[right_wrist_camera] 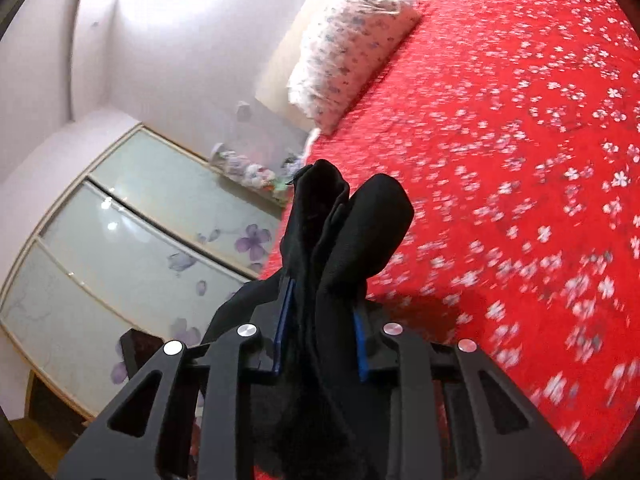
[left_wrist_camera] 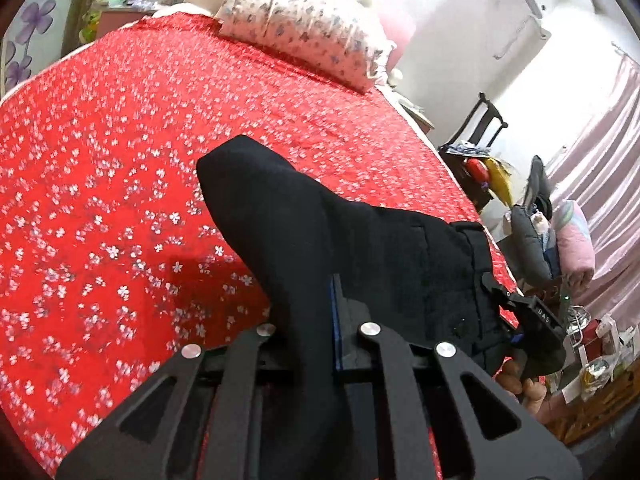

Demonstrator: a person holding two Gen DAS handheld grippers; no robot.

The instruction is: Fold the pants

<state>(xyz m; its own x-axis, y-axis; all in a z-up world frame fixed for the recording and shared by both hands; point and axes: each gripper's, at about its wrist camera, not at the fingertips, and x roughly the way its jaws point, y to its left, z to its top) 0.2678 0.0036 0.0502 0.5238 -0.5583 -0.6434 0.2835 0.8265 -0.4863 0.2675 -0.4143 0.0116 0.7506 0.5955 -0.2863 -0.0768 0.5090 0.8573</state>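
Observation:
The black pants (left_wrist_camera: 344, 240) hang in the air above a red flowered bedspread (left_wrist_camera: 120, 180). My left gripper (left_wrist_camera: 320, 320) is shut on the pants; the cloth drapes over its fingers and hides the left one. The waistband runs right to my right gripper (left_wrist_camera: 520, 320), which clamps it there, with the person's hand under it. In the right wrist view my right gripper (right_wrist_camera: 320, 312) is shut on a bunched fold of the pants (right_wrist_camera: 344, 232), which stands up between its blue pads (right_wrist_camera: 362, 344). The bedspread (right_wrist_camera: 520, 160) lies below and to the right.
A flowered pillow (left_wrist_camera: 304, 28) lies at the head of the bed, also in the right wrist view (right_wrist_camera: 348, 52). A cluttered chair (left_wrist_camera: 488, 152) and bundled bedding (left_wrist_camera: 560, 240) stand right of the bed. A wardrobe with frosted flowered doors (right_wrist_camera: 140, 220) stands on the other side.

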